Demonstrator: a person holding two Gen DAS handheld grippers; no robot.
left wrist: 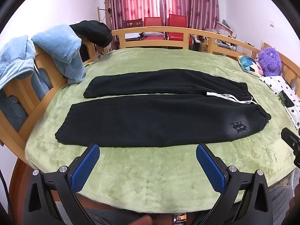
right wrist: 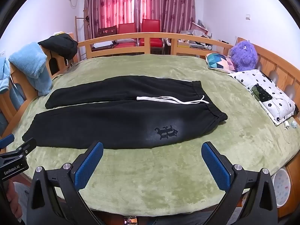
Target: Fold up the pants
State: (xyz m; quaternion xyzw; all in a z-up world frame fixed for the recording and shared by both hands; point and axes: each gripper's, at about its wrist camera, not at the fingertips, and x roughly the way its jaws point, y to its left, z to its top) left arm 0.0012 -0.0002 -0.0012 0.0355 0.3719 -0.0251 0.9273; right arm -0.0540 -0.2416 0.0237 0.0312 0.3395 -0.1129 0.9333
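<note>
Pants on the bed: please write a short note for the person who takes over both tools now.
Left tool: open, empty, over the green blanket just short of the near leg.
Right tool: open, empty, also short of the near edge, closer to the waist end.
Black pants: spread flat, both legs side by side, waistband to the right with the white drawstring lying on top, cuffs to the left.
Done: pants laid out; no fold made.
Left: all folding. Probably bring one leg over the other, then fold across the length.
</note>
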